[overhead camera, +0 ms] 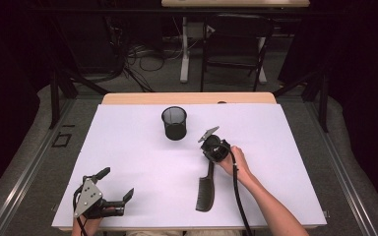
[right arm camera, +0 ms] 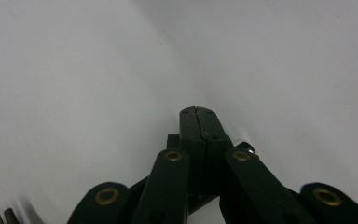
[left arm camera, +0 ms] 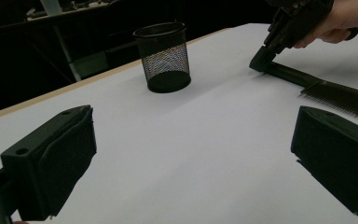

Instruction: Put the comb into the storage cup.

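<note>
A black comb lies on the white sheet, handle toward the far side; its teeth show in the left gripper view. My right gripper points down at the tip of the comb's handle, its jaws pressed together with nothing visible between them. From the left gripper view, the right gripper touches the handle's end. My left gripper rests near the front left corner, jaws wide apart and empty. A black mesh cup stands upright at mid table, also seen ahead of the left jaws.
The white sheet covers the table, with a wooden edge at the far side. A dark chair and floor cables lie beyond the table. The right gripper's cable trails along the forearm.
</note>
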The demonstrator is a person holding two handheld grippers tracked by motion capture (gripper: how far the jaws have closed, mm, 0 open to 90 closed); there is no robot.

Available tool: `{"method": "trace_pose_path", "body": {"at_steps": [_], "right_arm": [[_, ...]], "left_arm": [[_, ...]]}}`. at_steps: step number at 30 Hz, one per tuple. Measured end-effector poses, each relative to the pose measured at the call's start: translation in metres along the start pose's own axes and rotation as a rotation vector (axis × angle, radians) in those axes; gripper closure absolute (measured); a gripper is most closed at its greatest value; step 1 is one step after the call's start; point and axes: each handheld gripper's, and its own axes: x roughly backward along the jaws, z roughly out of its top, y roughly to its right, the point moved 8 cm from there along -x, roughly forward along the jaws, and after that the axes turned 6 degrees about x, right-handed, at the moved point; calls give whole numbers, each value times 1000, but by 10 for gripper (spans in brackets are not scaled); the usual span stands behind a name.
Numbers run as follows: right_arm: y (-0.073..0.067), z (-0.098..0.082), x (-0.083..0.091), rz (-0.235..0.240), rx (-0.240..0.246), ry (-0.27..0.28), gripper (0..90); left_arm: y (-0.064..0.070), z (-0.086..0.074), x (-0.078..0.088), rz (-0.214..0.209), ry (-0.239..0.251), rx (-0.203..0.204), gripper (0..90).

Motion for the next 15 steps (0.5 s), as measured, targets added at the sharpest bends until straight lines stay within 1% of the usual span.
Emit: {"method": "trace_pose_path", "body": {"at_steps": [5,7,8,9,10,14,15], "right_arm": [[4,-8,3,-4,-26,-7,900],[6,-11,5,-5,-23,-9,900],[6,-12,6,-6,-31,-9,900],[7,-14,7,-9,-20,-14,900],[7,-16,9,-11,-29,-15,900],[9,-20,11,-9,-34,-13,900],[9,-22,12,-7,-39,-21,900]], "left_arm": [[0,0,0,1,0,-1,1],[0,0,0,1,0,0,1],[0,0,0,2,-2,0,1],[0,0,0,2,-3,-1,1],[0,0,0,2,-3,-1,1],[0,0,0,2,-4,-2,1],[0,0,0,2,-3,-2,1]]}}
